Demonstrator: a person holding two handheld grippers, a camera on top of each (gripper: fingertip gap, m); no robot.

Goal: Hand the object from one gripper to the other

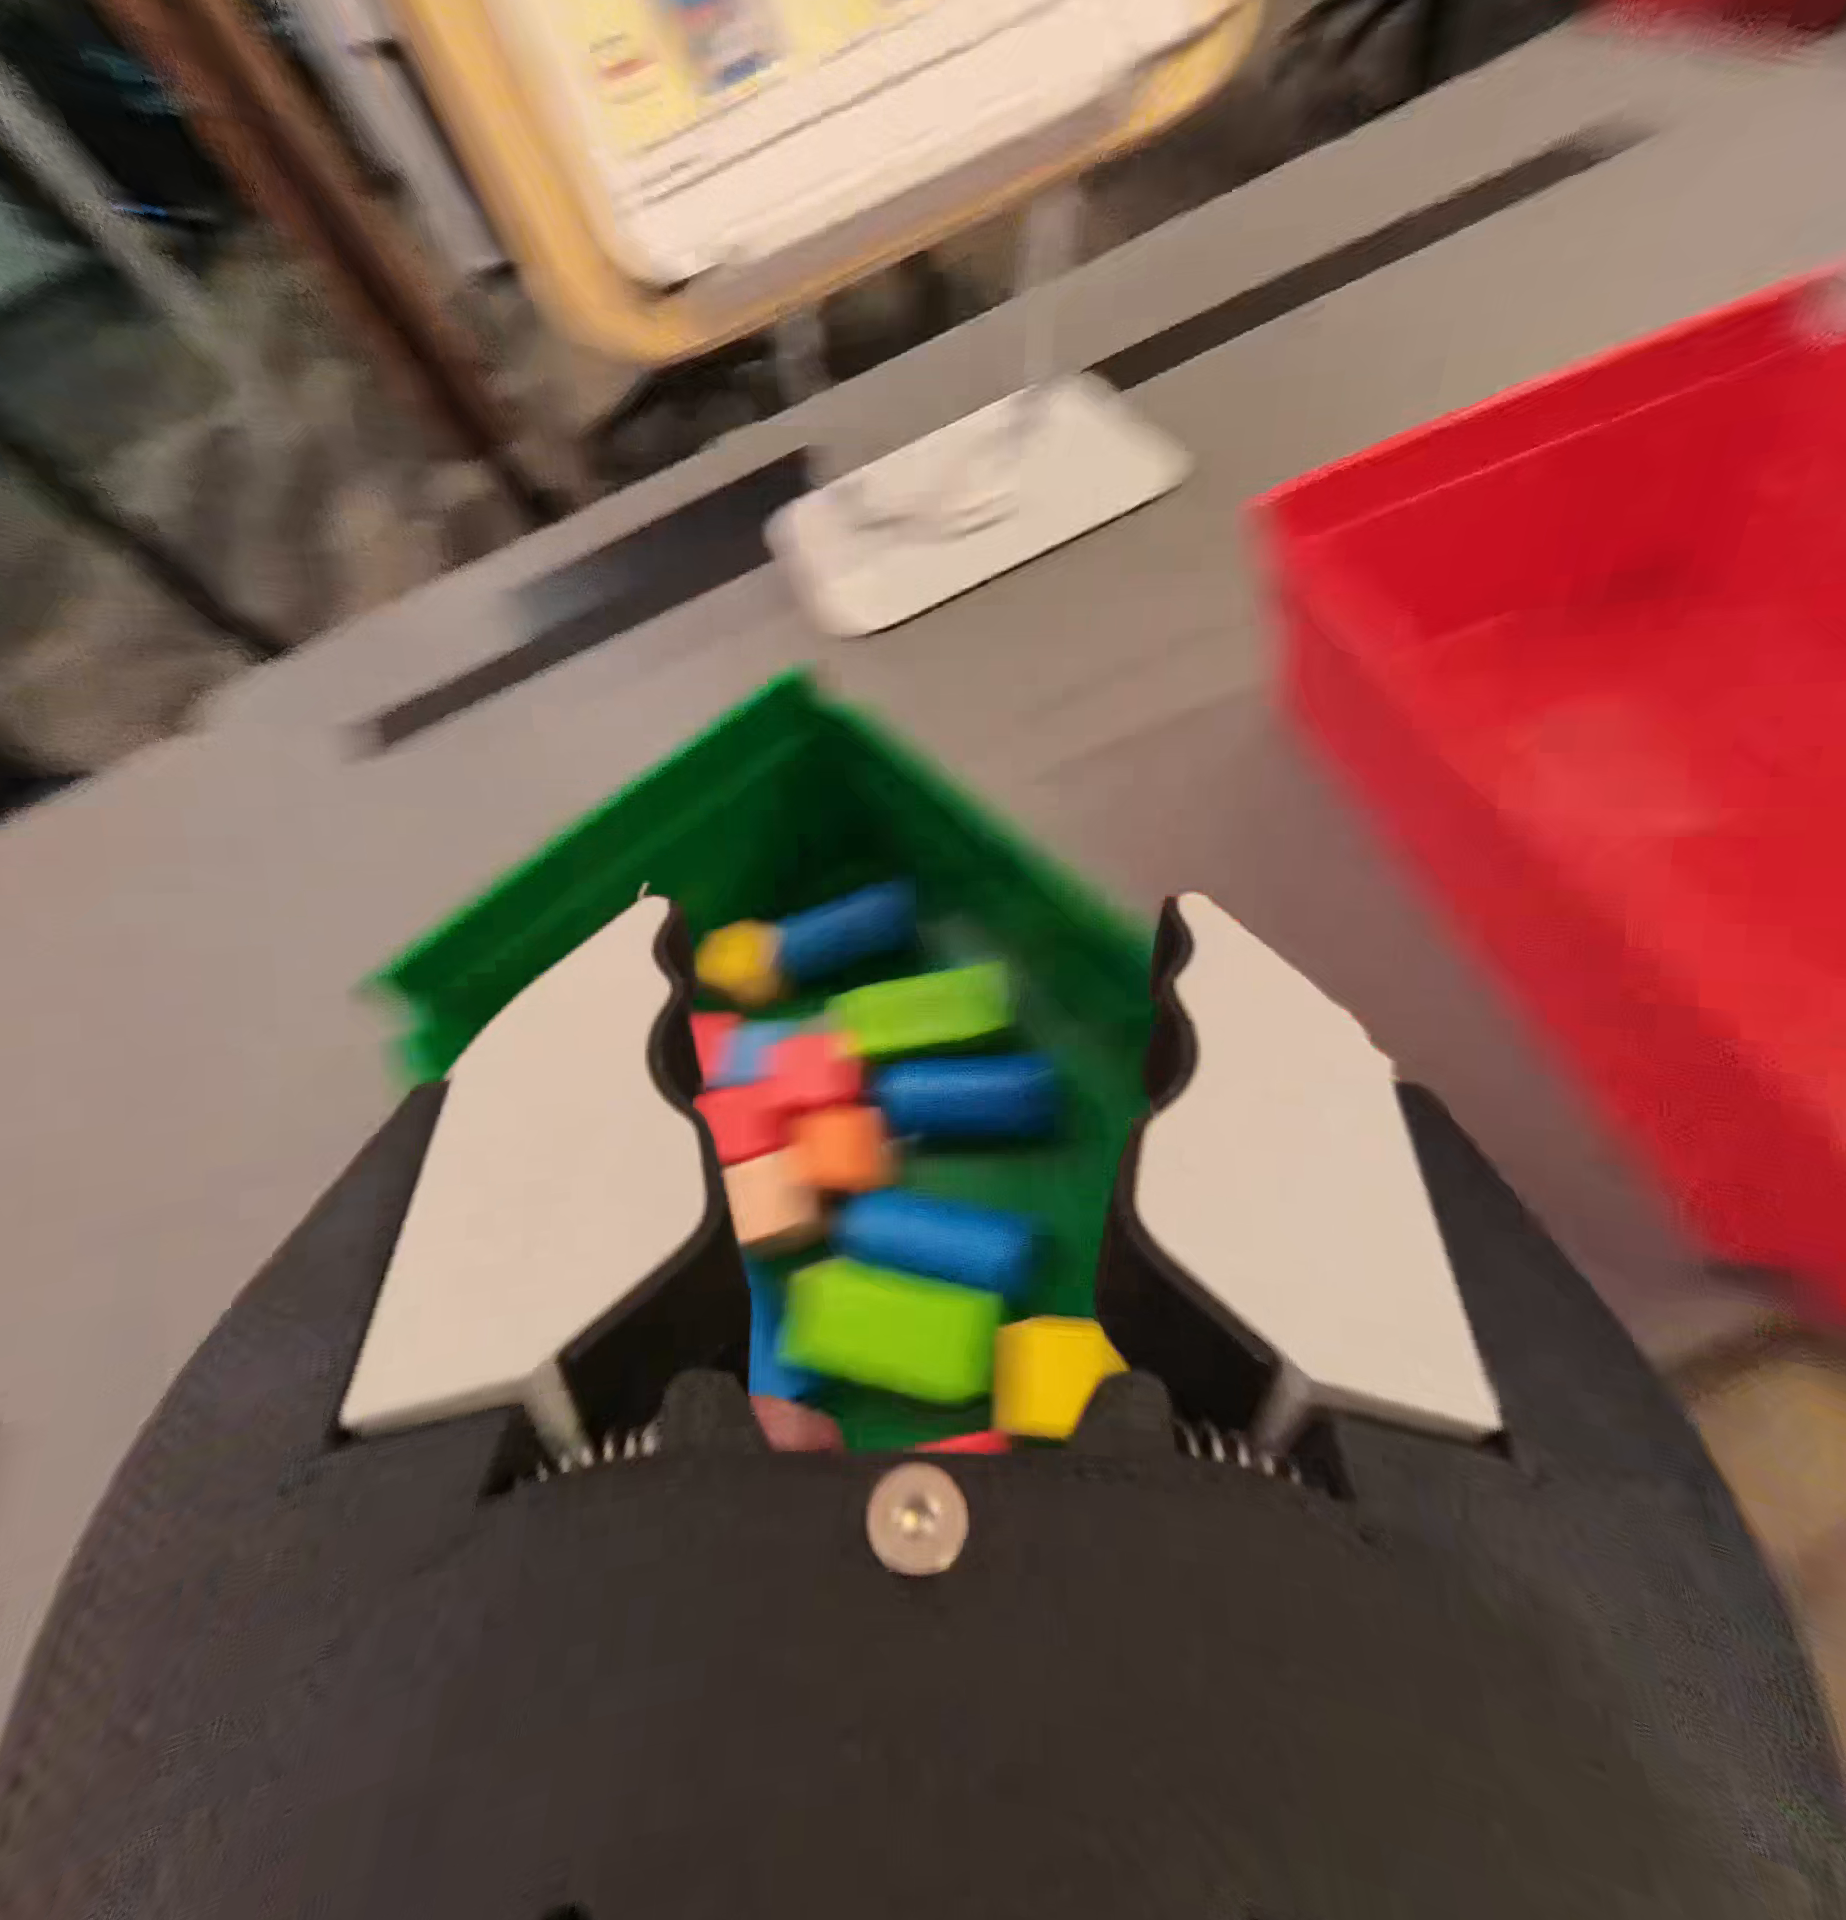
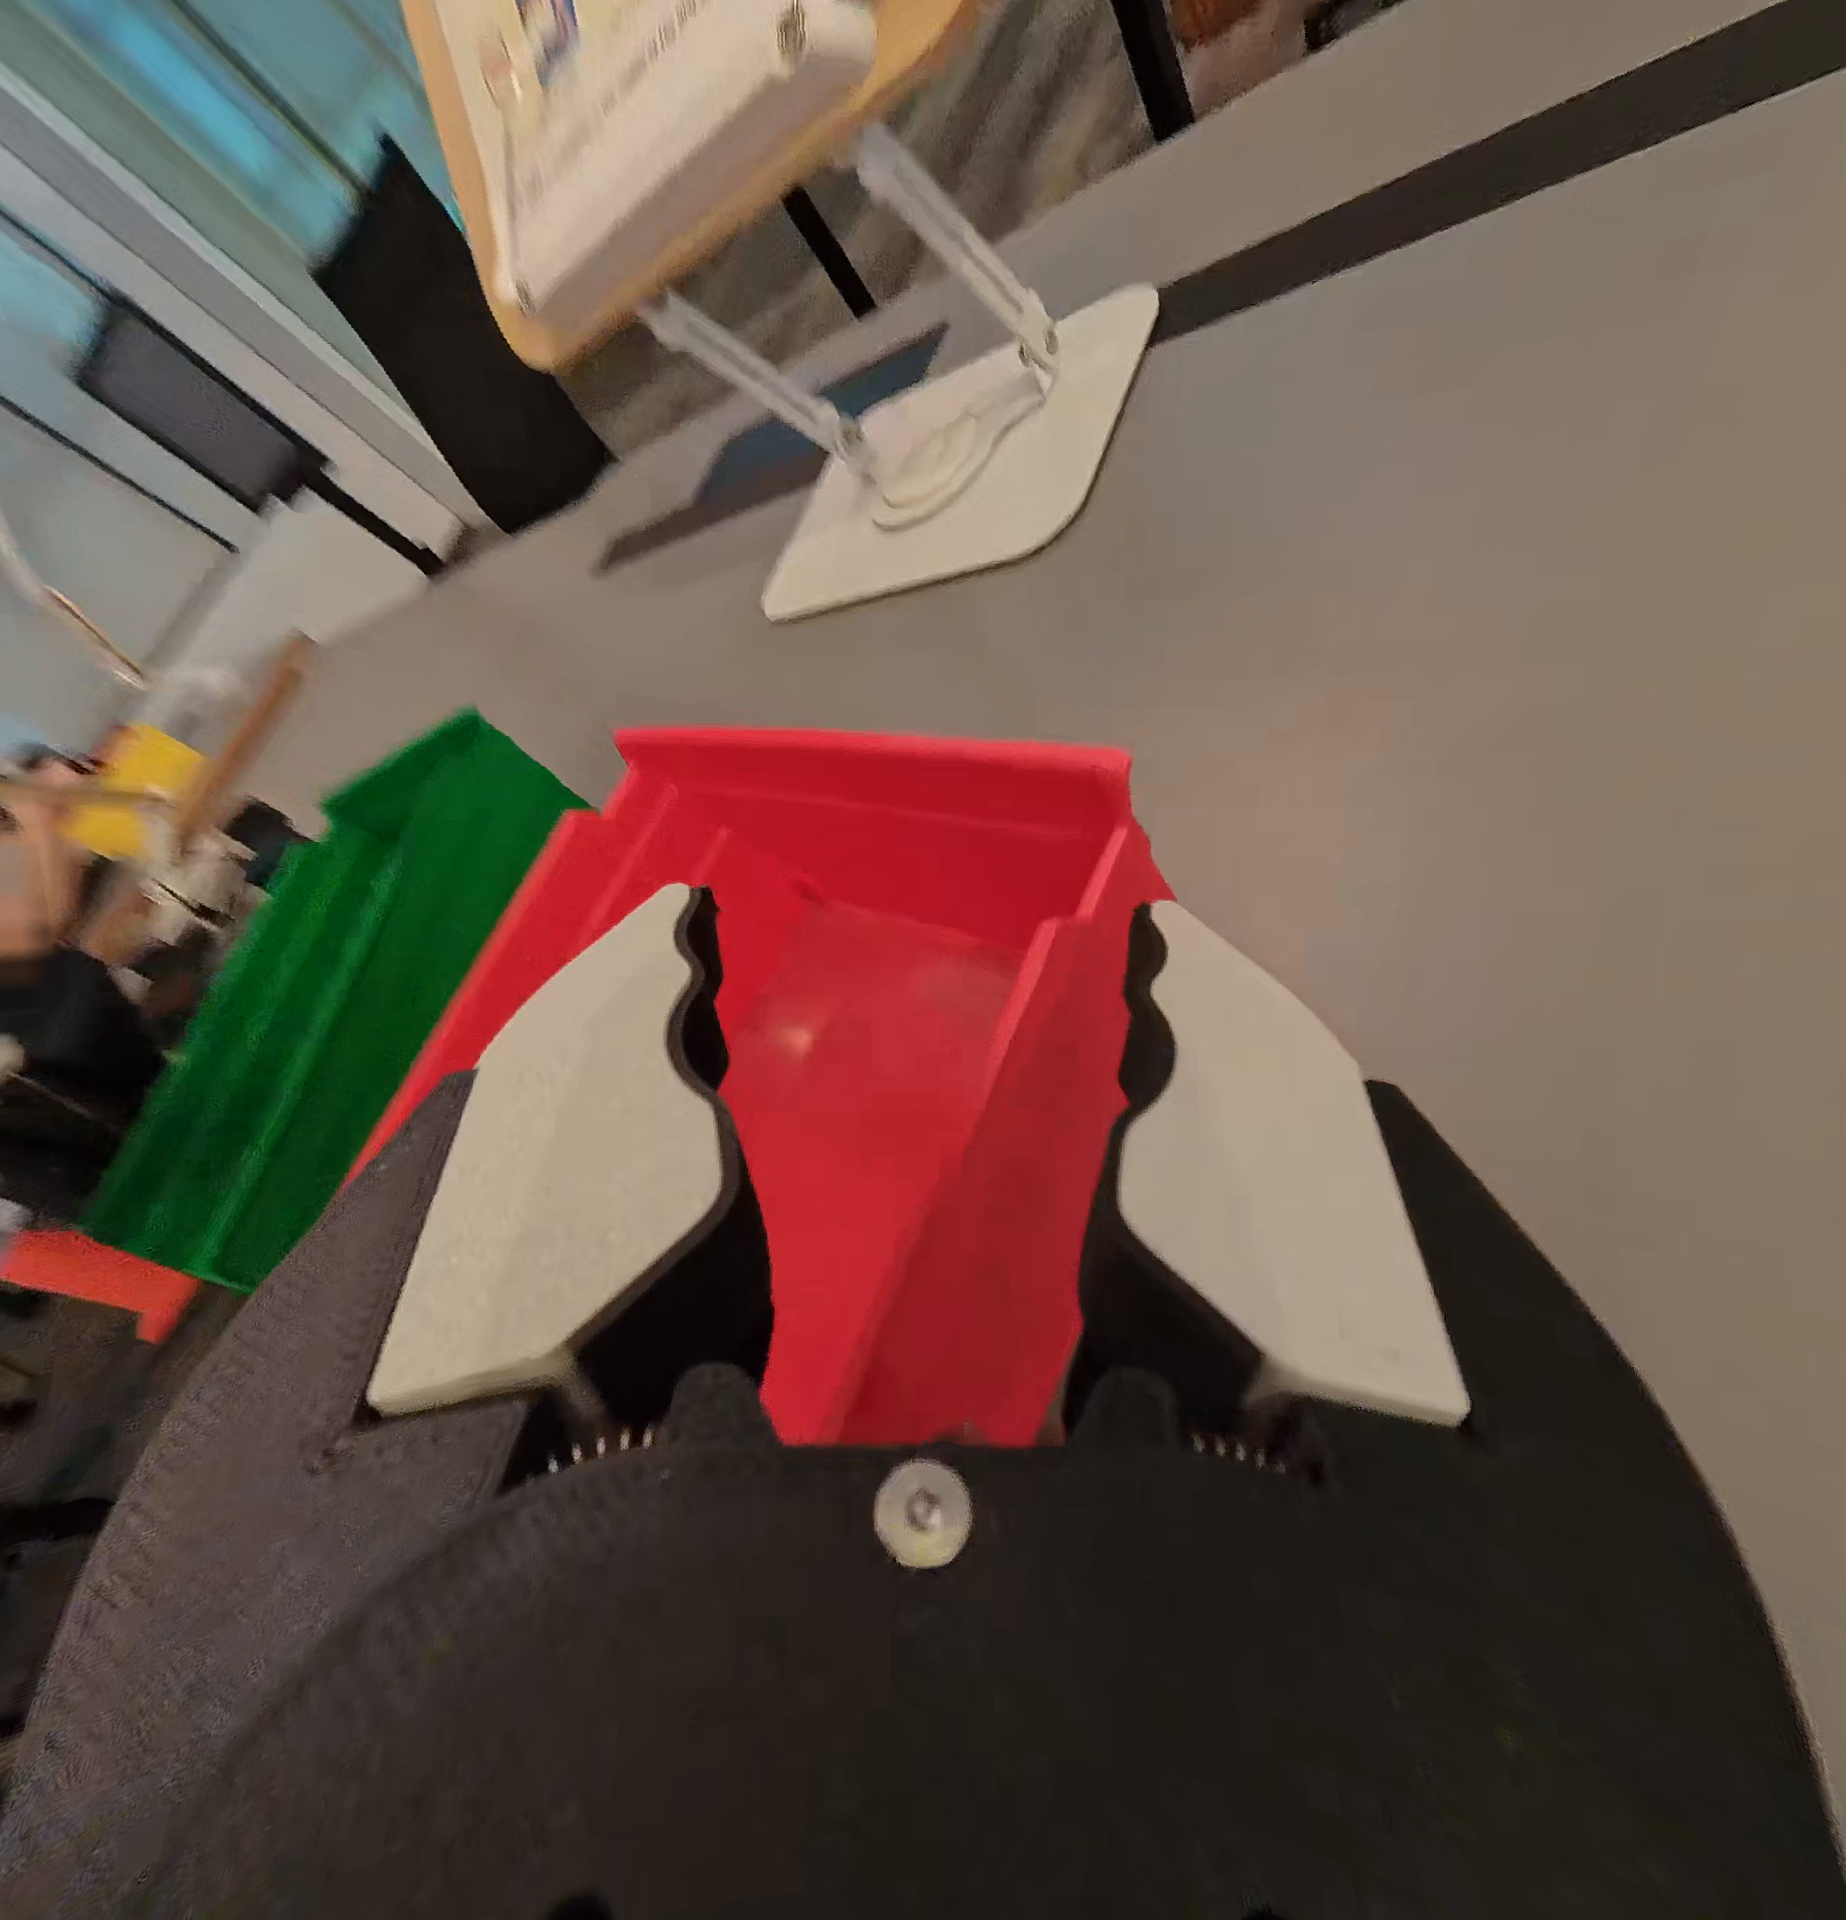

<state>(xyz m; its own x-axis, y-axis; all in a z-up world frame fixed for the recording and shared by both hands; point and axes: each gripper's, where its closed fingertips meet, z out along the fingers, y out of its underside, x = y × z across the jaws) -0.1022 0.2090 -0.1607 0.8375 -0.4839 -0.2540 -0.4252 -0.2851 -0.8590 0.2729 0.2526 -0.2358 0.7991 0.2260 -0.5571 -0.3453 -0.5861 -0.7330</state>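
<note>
Left wrist view: left gripper (image 1: 914,925) spread wide, nothing held, above green bin (image 1: 794,790) of coloured blocks (image 1: 898,1132). Blocks lie dead ahead, 12 o'clock, btwn the fingers; blue cylinders' long axes run approx 9–3. Red bin (image 1: 1584,831) at 2 o'clock. Frame blurred.

Right wrist view: right gripper (image 2: 919,914) also wide open, empty, over red bin (image 2: 877,790), w/ a clear rounded item (image 2: 877,1029) inside. Green bin (image 2: 306,1039) at 9 o'clock. Judgement: left gripper nearer the blocks, so picks first.

printed board (image 2: 628,114) on stand, writing blurred, unreadable
</note>
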